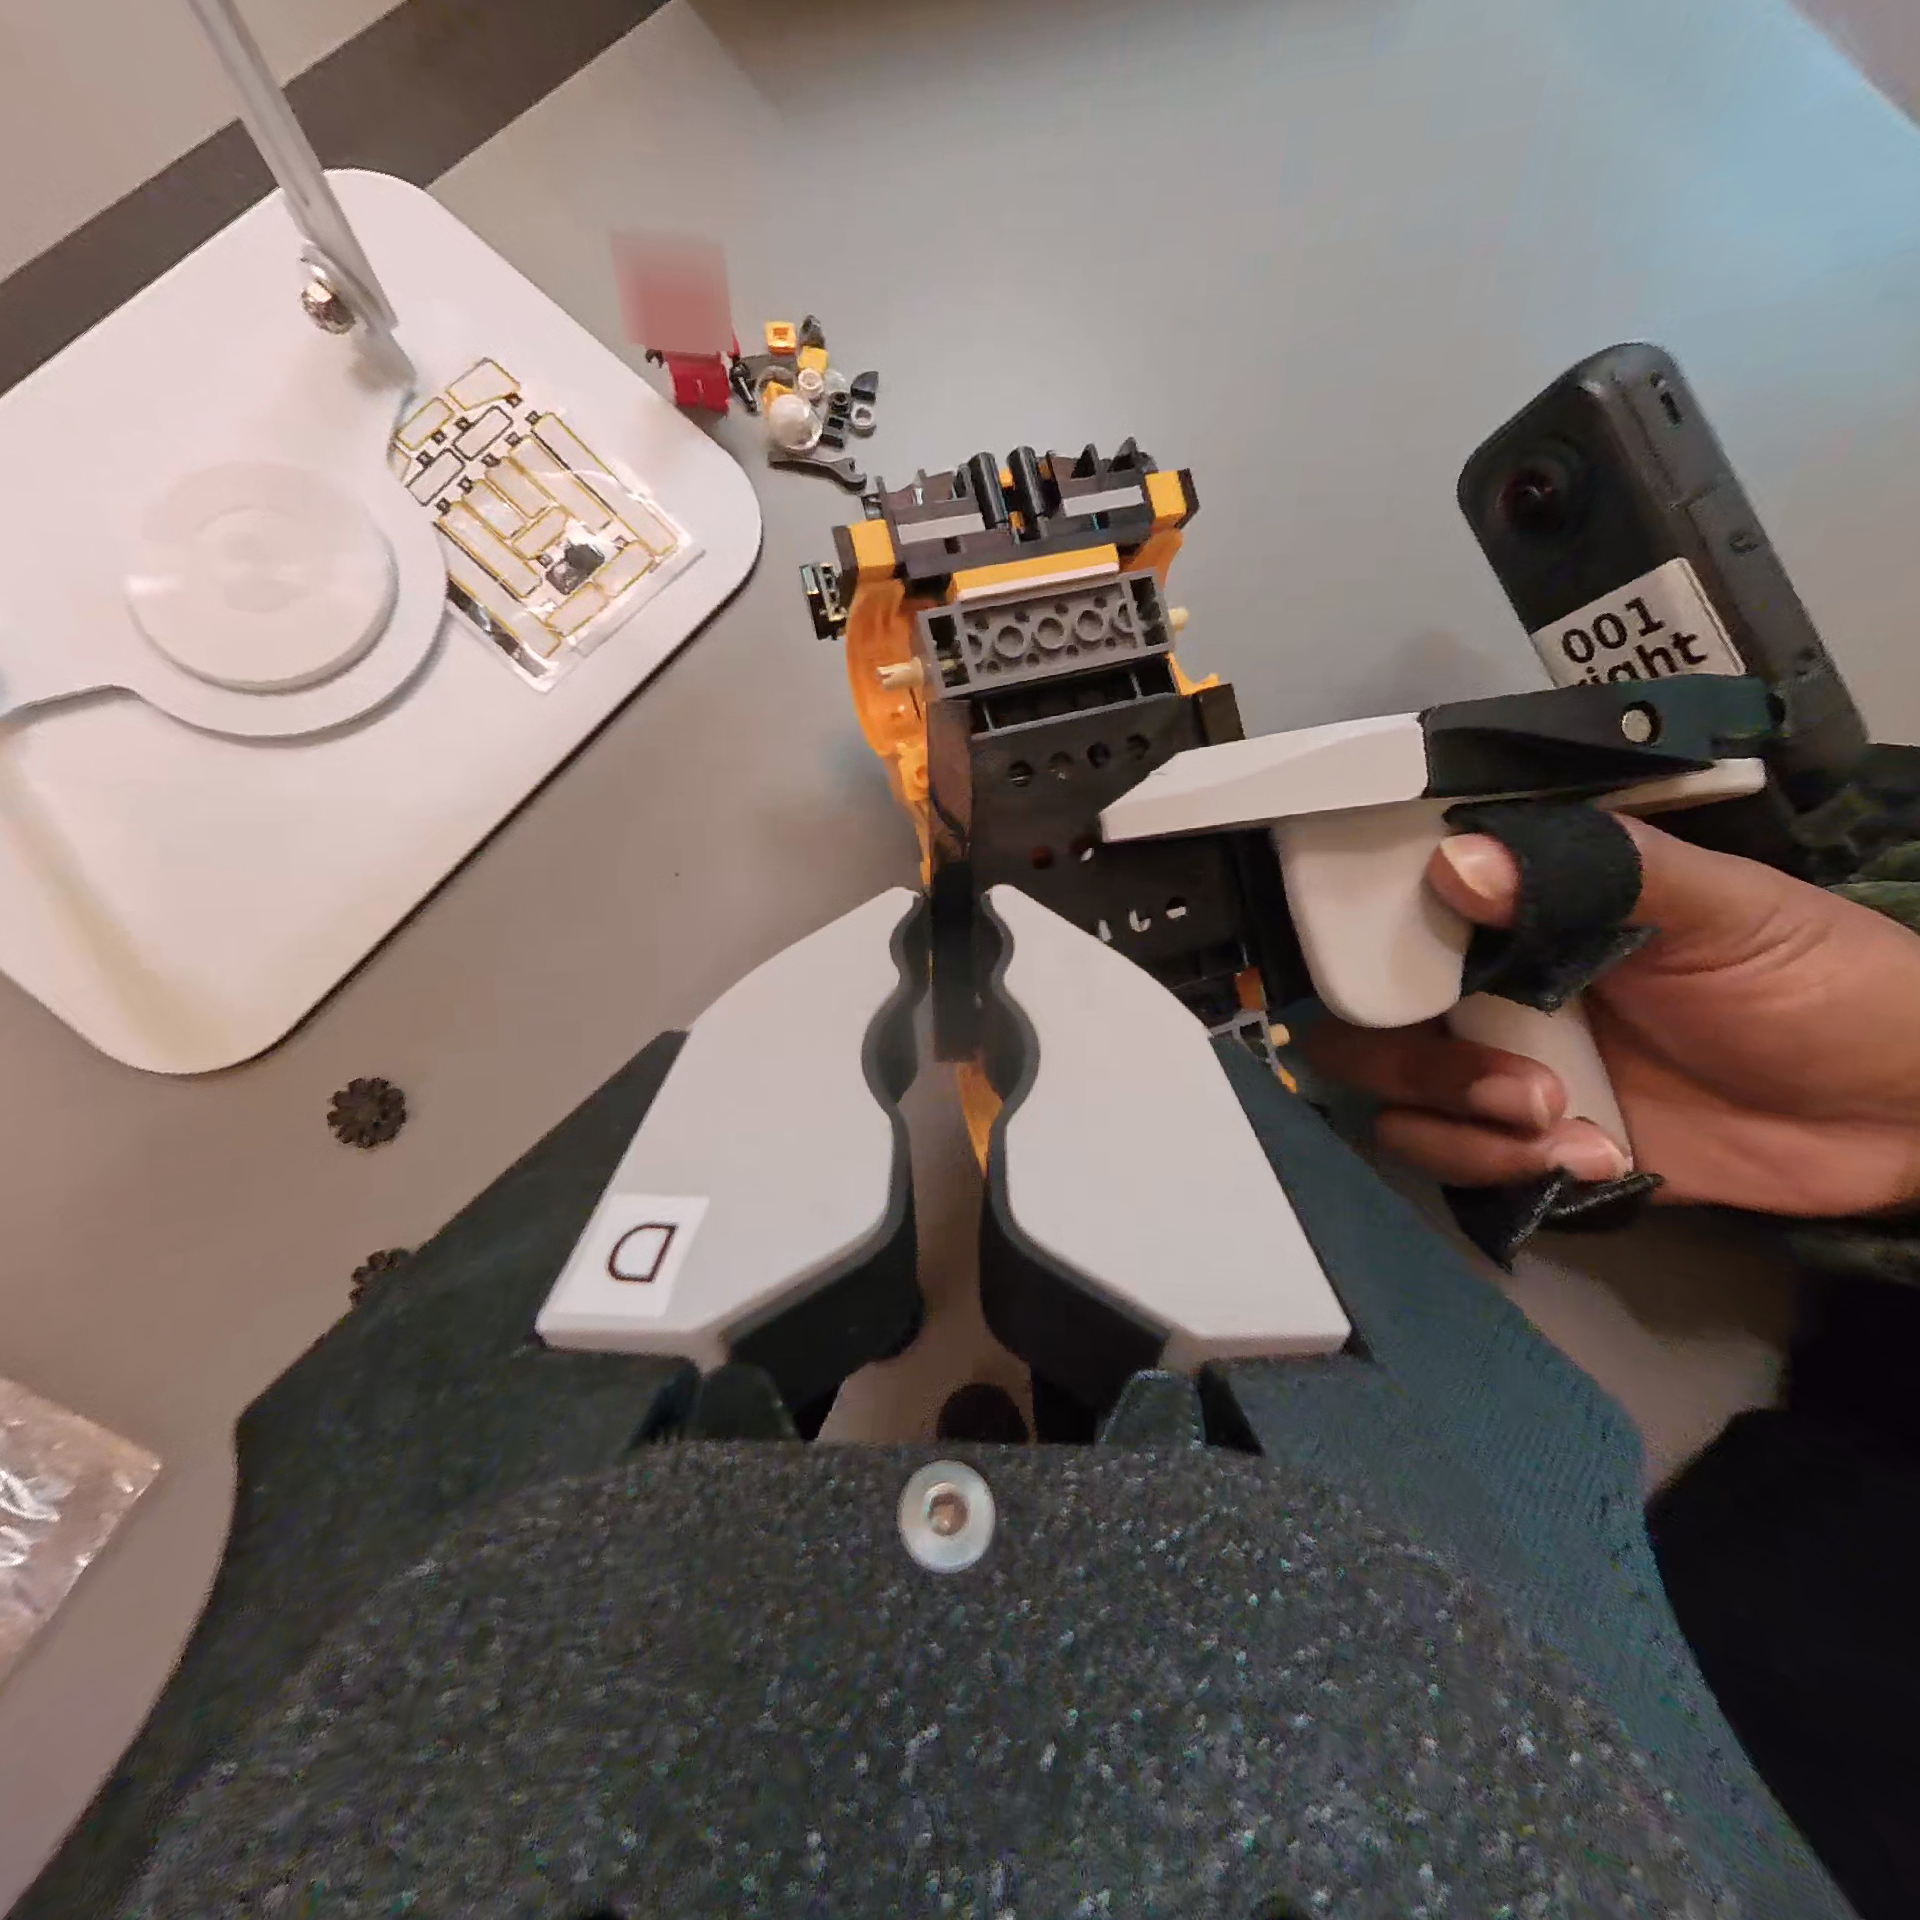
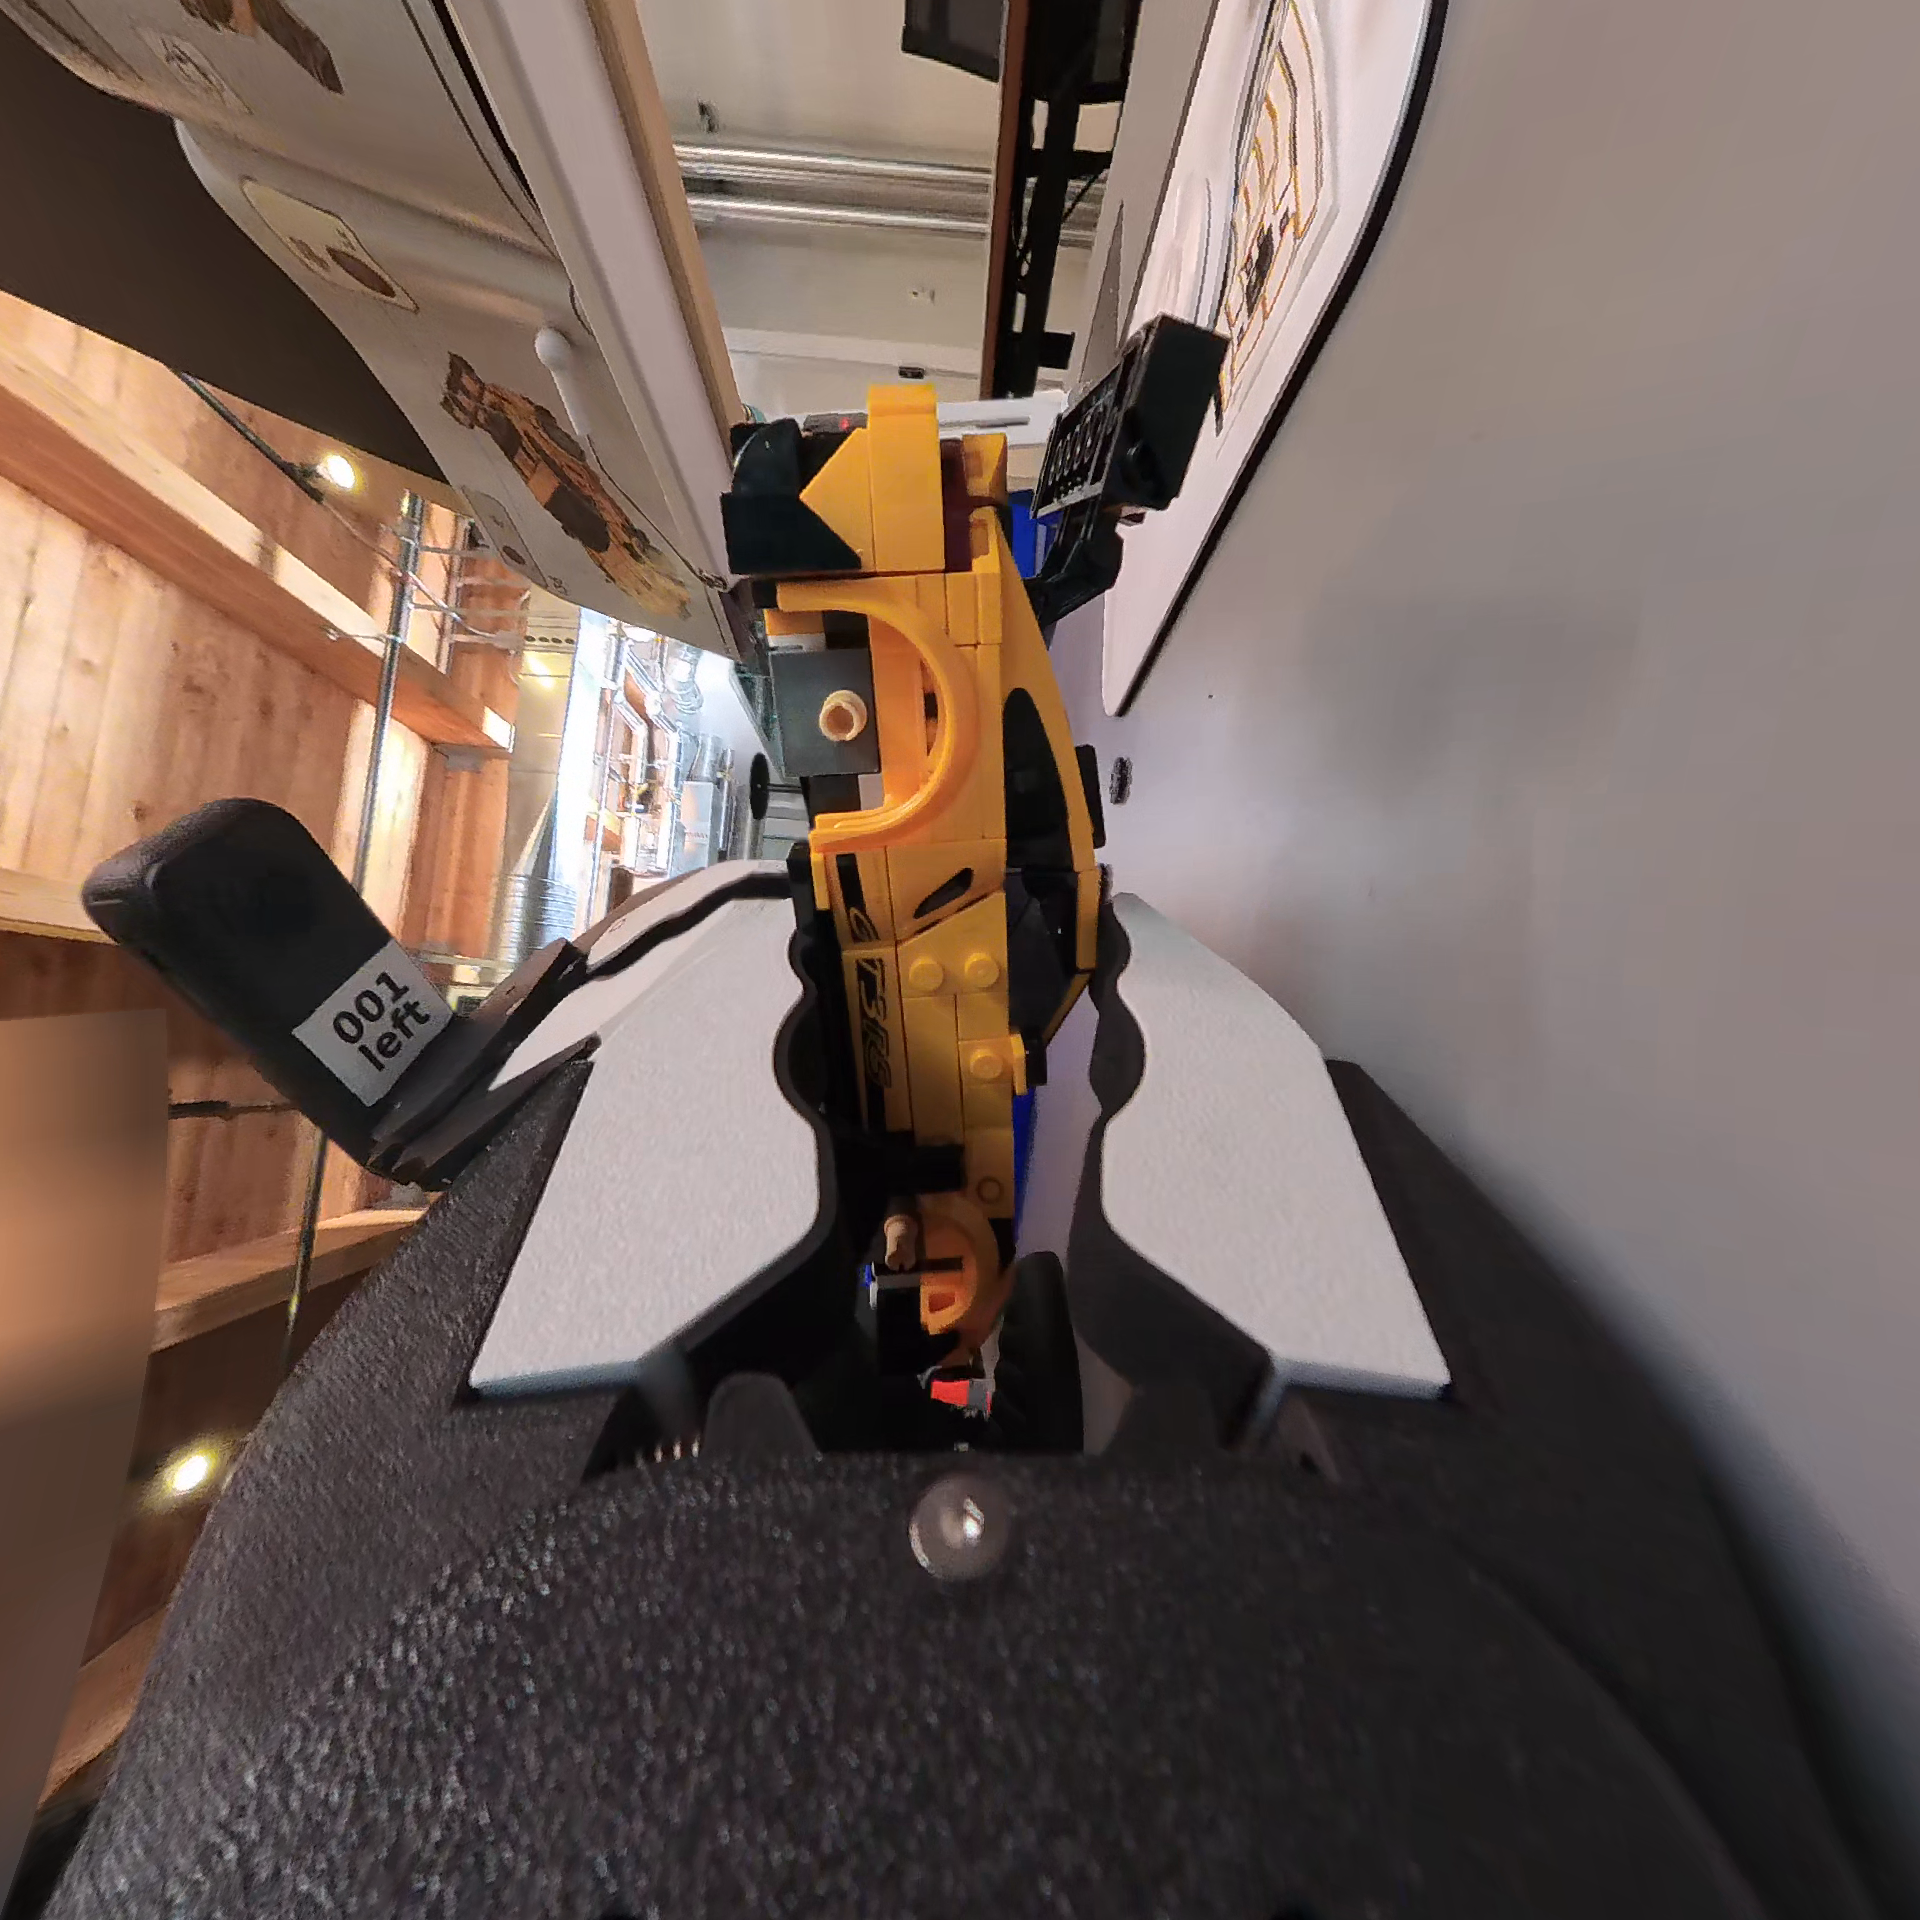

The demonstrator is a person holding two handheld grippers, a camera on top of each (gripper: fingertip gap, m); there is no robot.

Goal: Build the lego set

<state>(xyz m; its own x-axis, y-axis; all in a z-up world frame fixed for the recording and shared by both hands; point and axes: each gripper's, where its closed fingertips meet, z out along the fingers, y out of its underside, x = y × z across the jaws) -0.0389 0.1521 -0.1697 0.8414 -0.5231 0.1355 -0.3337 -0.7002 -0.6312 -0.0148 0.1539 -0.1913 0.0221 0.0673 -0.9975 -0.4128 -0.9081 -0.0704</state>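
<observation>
The yellow and black lego car (image 1: 1049,644) is held off the grey table with its underside towards the left wrist view. My right gripper (image 2: 956,914) is shut on its body, and the yellow side (image 2: 935,727) faces that camera. One right gripper finger (image 1: 1268,779) reaches in from the right, held by a hand (image 1: 1714,997). My left gripper (image 1: 954,904) is shut on a thin black lego piece (image 1: 951,966) that stands against the car's left edge. I cannot tell whether the piece is attached to the car.
A pile of small loose lego parts (image 1: 810,395) lies behind the car. A white stand base (image 1: 260,727) with a sticker sheet (image 1: 520,520) sits at the left. Two small black gear-like parts (image 1: 366,1112) lie beside it. A plastic bag (image 1: 52,1507) is at the lower left. The instruction booklet (image 2: 416,312) shows beyond the car.
</observation>
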